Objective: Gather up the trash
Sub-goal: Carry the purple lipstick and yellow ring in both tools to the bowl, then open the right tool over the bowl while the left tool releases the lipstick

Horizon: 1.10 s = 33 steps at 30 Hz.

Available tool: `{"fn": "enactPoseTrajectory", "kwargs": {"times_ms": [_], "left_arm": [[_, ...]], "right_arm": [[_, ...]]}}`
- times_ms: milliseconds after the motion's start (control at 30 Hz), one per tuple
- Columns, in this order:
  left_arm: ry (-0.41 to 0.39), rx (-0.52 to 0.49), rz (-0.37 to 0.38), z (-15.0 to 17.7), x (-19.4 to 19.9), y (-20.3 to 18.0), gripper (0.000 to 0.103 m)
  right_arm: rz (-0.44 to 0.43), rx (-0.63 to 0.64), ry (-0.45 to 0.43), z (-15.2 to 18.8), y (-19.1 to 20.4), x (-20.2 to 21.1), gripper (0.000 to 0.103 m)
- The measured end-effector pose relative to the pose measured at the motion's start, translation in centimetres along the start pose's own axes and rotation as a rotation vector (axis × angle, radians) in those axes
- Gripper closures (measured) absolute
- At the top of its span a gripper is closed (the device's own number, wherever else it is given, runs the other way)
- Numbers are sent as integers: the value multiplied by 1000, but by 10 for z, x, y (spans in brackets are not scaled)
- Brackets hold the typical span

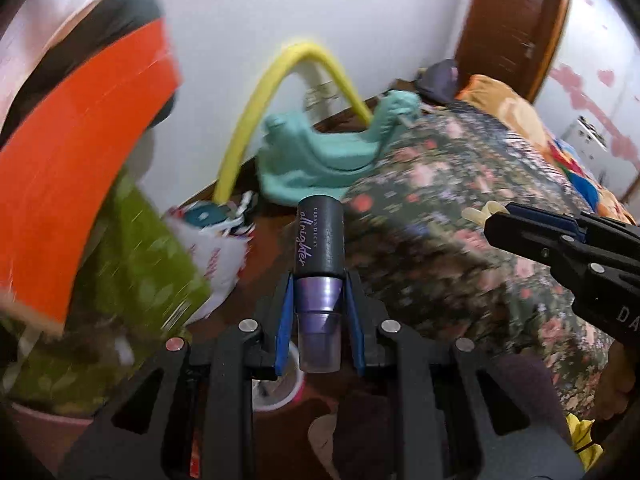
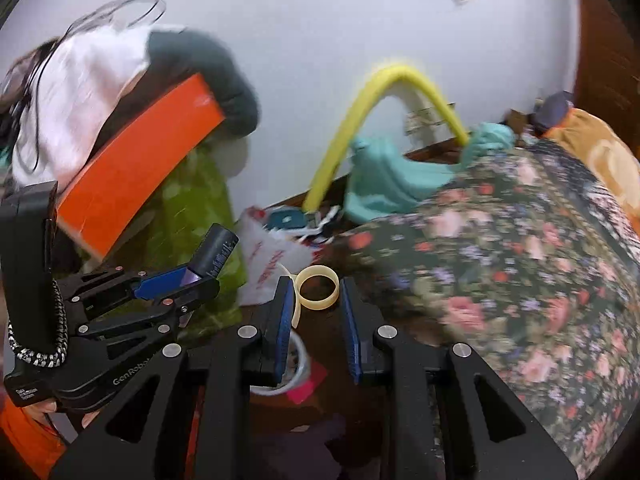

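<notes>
**Both claws loaded, nothing binned yet**

So the pickup part looks done. The left claw [image 1: 319, 300] is clamped narrow around a dark setting-spray bottle [image 1: 318, 240], cap end poking out ahead of the pads. The right claw [image 2: 316, 300] grips a cream tape ring [image 2: 318, 288] against its left pad. Everything's motion-blurred, so I'd guess they're mid-carry. Just past both claws there's a white plastic bag [image 2: 268, 268] beside the floral quilt [image 2: 500, 260], maybe the drop spot. Dropping is what's left.
</notes>
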<state>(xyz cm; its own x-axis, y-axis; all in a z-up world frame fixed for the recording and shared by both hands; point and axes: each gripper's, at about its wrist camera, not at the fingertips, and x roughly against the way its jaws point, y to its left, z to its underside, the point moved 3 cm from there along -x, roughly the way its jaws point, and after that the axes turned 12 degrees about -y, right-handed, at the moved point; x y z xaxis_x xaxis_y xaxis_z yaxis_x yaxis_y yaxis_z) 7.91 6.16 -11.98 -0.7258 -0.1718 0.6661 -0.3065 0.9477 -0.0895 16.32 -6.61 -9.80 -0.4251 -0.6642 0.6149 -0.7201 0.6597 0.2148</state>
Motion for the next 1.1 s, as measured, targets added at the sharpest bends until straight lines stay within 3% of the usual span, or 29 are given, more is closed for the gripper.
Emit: {"fn": "enactPoseTrajectory", "kwargs": {"times_ms": [467, 733, 933, 1100], "left_arm": [[159, 152, -140, 88, -23, 89, 79], [263, 245, -148, 128, -60, 115, 79], [285, 273, -133, 135, -81, 125, 79], [311, 267, -144, 136, -94, 127, 76]], "right_arm": [[-166, 96, 223, 50, 86, -97, 82], [-217, 71, 363, 77, 102, -151, 82], [-229, 52, 413, 81, 106, -178, 81], [-215, 35, 429, 78, 104, -185, 61]]}}
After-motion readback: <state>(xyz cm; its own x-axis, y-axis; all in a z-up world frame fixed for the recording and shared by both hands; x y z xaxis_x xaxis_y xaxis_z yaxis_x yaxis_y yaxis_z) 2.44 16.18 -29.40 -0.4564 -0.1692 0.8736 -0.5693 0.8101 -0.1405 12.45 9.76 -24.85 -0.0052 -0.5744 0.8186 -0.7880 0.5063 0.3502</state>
